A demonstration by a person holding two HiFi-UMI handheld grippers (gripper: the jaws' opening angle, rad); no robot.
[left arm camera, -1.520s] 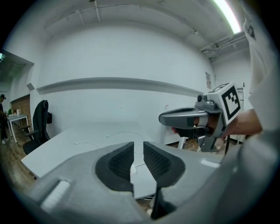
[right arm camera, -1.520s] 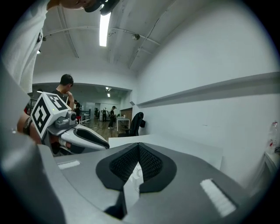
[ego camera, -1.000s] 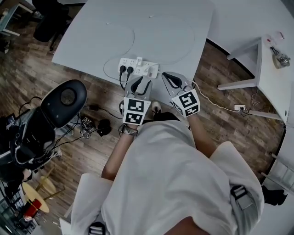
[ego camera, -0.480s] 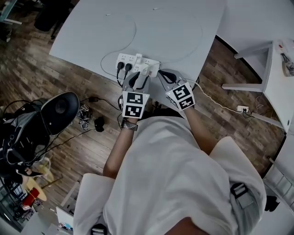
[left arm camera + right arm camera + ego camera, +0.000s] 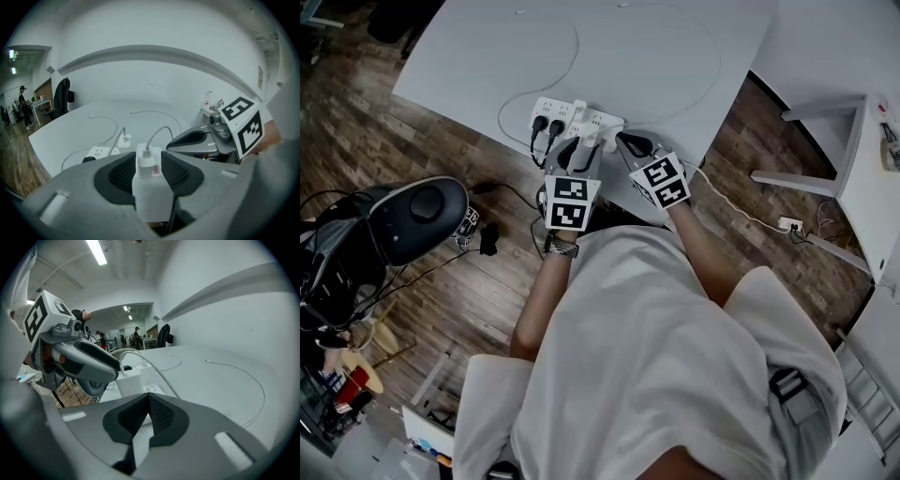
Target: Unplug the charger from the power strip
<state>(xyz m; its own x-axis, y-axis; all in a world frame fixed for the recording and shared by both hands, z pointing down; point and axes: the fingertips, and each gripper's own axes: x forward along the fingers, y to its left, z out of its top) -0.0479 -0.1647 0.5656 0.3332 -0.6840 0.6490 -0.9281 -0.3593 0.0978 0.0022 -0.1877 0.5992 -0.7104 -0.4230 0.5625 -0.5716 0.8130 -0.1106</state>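
A white power strip (image 5: pixel 551 111) lies near the front edge of the white table (image 5: pixel 666 56), with two black plugs (image 5: pixel 546 127) and white chargers in it. In the left gripper view a white charger (image 5: pixel 149 187) with a white cable stands between the jaws of my left gripper (image 5: pixel 149 161). Those jaws are opening and the pads flank the charger without clearly pressing it. My right gripper (image 5: pixel 626 142) hovers just to the right, over the strip's end (image 5: pixel 151 391). Its pads (image 5: pixel 159 414) meet with nothing between them.
A second small charger (image 5: pixel 123 140) sits further along the strip. Thin white cables (image 5: pixel 574 47) loop over the table. A black office chair (image 5: pixel 412 211) stands at the left on the wooden floor, another white table (image 5: pixel 862 169) at the right, and a floor socket (image 5: pixel 787 225) with a cord.
Both grippers have dropped and moved forward to the power strip. The left one now straddles the charger. The chair has slid in the picture as the head turned.
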